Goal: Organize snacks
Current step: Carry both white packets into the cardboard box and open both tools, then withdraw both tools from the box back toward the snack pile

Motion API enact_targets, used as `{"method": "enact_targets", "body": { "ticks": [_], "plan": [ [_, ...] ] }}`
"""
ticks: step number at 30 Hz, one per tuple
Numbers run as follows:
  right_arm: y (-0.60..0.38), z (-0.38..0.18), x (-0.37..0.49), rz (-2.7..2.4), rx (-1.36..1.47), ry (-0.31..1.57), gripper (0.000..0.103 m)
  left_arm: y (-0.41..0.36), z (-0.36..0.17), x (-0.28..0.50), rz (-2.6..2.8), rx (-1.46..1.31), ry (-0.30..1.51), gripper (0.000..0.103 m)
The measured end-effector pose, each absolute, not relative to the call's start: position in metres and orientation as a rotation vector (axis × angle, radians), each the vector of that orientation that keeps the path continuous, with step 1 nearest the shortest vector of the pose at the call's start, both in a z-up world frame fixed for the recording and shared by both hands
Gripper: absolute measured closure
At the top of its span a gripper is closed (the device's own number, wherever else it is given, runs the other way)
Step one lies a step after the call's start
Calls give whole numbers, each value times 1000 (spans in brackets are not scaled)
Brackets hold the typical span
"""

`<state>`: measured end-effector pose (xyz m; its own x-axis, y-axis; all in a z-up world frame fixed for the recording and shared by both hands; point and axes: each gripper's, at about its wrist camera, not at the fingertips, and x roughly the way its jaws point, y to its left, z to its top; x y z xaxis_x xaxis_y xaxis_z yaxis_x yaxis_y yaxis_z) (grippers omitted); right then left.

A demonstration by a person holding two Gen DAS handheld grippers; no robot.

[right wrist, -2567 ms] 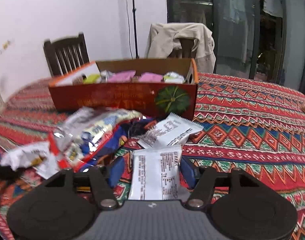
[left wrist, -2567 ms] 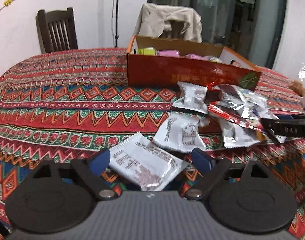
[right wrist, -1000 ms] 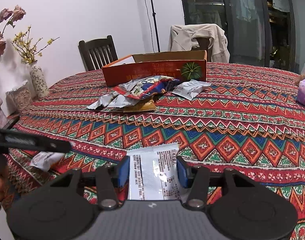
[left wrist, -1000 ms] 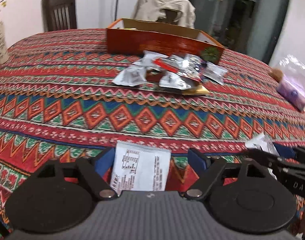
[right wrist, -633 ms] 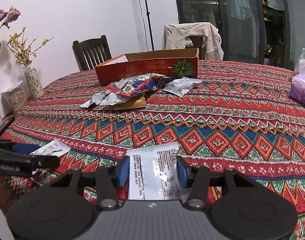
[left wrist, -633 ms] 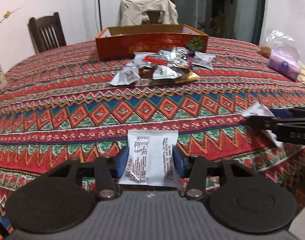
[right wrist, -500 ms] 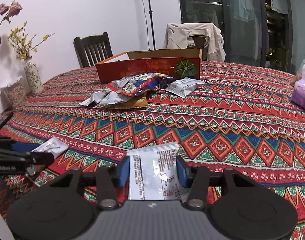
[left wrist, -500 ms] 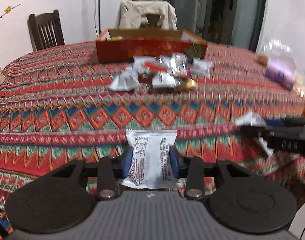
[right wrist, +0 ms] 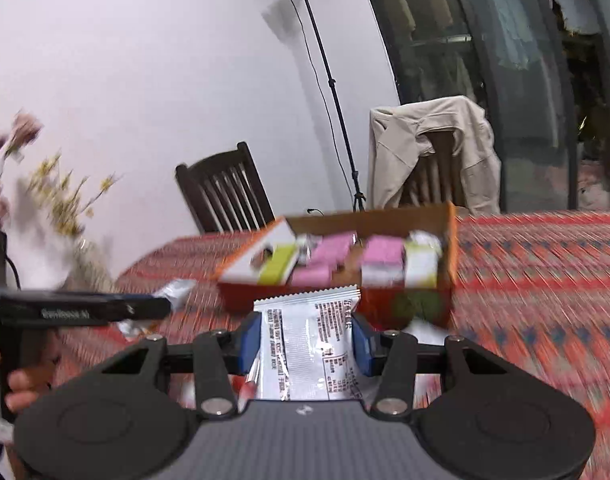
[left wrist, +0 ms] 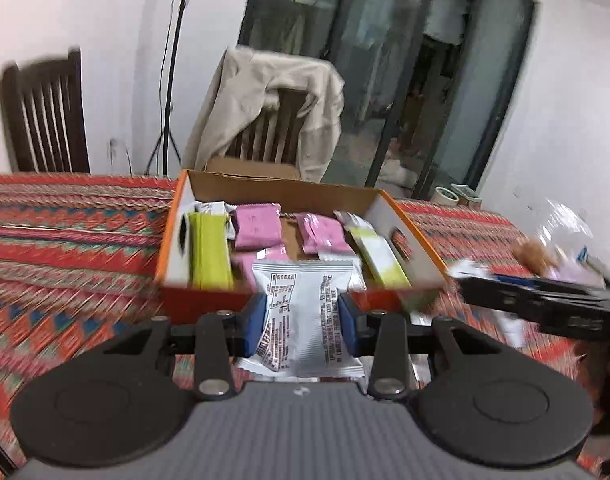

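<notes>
My left gripper (left wrist: 301, 322) is shut on a white snack packet (left wrist: 303, 312), held in the air just before the near wall of the orange cardboard box (left wrist: 173, 240). Inside the box lie pink packets (left wrist: 257, 226) and yellow-green packets (left wrist: 209, 248). My right gripper (right wrist: 307, 344) is shut on another white snack packet (right wrist: 309, 344), short of the same box (right wrist: 449, 240) and a little to its left. The right gripper's arm (left wrist: 545, 304) crosses the right side of the left wrist view. The left one (right wrist: 77, 308) shows at the left of the right wrist view, in a hand.
The table carries a red patterned cloth (left wrist: 65, 232). Two wooden chairs stand behind it, one draped with a beige jacket (left wrist: 265, 96). A vase of flowers (right wrist: 65, 208) stands far left. Loose wrappers (right wrist: 173, 290) lie left of the box. A plastic bag (left wrist: 561, 232) sits at the right.
Both grippers have risen from the table's near edge and travelled forward to the box, each carrying its white packet. The left one closed on its packet about a second ago.
</notes>
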<state>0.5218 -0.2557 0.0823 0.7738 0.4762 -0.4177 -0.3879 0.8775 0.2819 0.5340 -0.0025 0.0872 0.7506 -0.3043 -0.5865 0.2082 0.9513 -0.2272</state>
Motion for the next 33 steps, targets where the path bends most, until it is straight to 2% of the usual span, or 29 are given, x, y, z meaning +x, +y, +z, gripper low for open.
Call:
{"method": "enact_targets", "body": {
  "ticks": [7,13,15,18,22,24,25,26,33],
  "plan": [
    [-216,66,721,393,235,694,57,-10,68,657,-193,-159,736,64],
    [-185,35,803,365,239,797,54,-4,52,699,-178,-170,762,64],
    [-179,27,814,350,237,819,45,-4,47,703,-192,-202,765,64],
    [-179,30,817,350,229,789,37,-12,40,703,-242,-225,784,64],
    [-192,47,808,339,196,734,35,-32,33,703,-304,-252,844,63],
    [-204,58,800,326,192,710,34,-46,32,700,-307,-224,845,53],
    [-209,62,797,322,187,706,33,-52,32,699,-307,-206,841,41],
    [-213,66,793,316,178,702,33,-55,32,699,-308,-188,842,34],
    [-251,101,744,262,125,664,33,-21,71,673,-209,-203,796,29]
  ]
}}
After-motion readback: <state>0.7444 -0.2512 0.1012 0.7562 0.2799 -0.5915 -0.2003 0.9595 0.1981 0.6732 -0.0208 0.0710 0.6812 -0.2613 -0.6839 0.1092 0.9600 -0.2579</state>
